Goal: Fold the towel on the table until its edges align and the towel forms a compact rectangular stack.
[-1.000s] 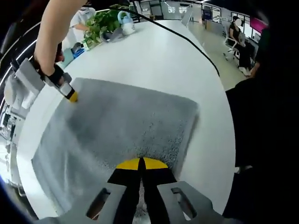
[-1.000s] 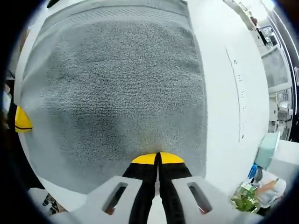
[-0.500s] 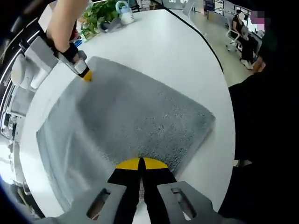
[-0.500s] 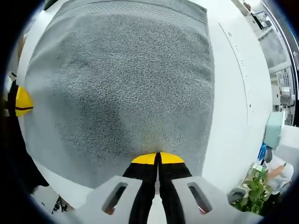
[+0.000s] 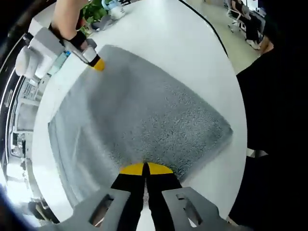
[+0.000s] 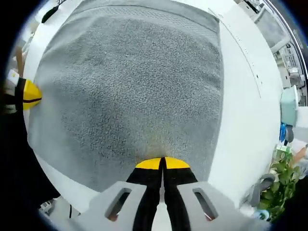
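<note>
A grey towel (image 5: 144, 115) lies spread over a white round table (image 5: 168, 43), one layer lifted at two corners. My left gripper (image 5: 145, 168) is shut on the towel's near corner, yellow tips together. In the left gripper view the right gripper (image 5: 97, 64) pinches the far corner at upper left, a hand behind it. In the right gripper view the towel (image 6: 134, 91) stretches away from my right gripper (image 6: 162, 163), which is shut on its edge. The left gripper's yellow tip (image 6: 30, 94) holds the towel at the left rim of that view.
A potted green plant (image 5: 94, 10) and small items stand at the table's far edge. The plant (image 6: 284, 183) shows again at lower right in the right gripper view. A black cable (image 5: 207, 24) crosses the table. A person in dark clothes (image 5: 274, 120) stands close on the right.
Both grippers have kept their hold on the towel corners. The views have swung: the towel looks more diamond-shaped and the right gripper sits higher in the left gripper view.
</note>
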Demonstrator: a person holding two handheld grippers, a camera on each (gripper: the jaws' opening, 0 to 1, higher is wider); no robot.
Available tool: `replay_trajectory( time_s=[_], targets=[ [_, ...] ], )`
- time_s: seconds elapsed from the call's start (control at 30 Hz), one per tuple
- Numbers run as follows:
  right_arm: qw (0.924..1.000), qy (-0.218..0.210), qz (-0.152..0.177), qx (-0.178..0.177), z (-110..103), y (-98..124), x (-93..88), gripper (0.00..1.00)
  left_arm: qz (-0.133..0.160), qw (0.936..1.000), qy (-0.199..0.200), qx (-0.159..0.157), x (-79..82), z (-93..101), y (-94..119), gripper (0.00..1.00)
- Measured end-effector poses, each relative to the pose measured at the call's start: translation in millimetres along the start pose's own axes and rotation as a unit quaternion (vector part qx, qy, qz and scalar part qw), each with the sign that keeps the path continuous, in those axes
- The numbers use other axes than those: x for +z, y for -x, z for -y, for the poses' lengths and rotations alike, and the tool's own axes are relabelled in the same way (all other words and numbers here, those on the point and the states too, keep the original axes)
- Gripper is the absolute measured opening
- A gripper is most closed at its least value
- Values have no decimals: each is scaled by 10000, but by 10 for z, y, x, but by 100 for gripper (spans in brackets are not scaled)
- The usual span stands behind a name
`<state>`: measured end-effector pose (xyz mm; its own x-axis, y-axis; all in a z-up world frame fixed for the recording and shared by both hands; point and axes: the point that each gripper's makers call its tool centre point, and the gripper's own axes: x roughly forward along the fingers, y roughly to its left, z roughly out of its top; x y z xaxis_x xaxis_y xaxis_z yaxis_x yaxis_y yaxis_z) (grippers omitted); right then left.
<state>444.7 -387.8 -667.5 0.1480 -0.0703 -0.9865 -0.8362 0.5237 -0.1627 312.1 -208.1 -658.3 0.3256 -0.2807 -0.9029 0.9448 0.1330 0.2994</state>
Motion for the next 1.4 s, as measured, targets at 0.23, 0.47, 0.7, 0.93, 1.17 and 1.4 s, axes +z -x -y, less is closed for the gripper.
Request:
replay_trajectory(
  time_s=[0.23, 0.47, 0.7, 0.93, 1.17, 1.4],
  targets=[
    [9984, -439, 310, 147, -88, 31, -150, 0, 32, 9994, 334, -35, -19, -16, -7, 1],
    [9970, -615, 436, 188, -179, 44, -271, 0, -172, 9990, 400, -92, -46, -38, -4, 1],
    [9928, -968, 668, 226, -281, 72, -380, 0, -83, 9870, 1519, -516, -92, -69, -12, 1],
    [9801, -1581, 1142, 380, -379, 96, -485, 0, 93, 9801, 1874, -645, -131, -82, -8, 1],
    [9711, -1773, 1572, 283, -517, 133, -573, 0, 182, 9865, 1569, -424, -169, -68, 20, 1],
    [9706, -1369, 1951, -322, -689, 178, -582, 0, 204, 9920, 1234, -151, -248, -135, 30, 1]
  ],
)
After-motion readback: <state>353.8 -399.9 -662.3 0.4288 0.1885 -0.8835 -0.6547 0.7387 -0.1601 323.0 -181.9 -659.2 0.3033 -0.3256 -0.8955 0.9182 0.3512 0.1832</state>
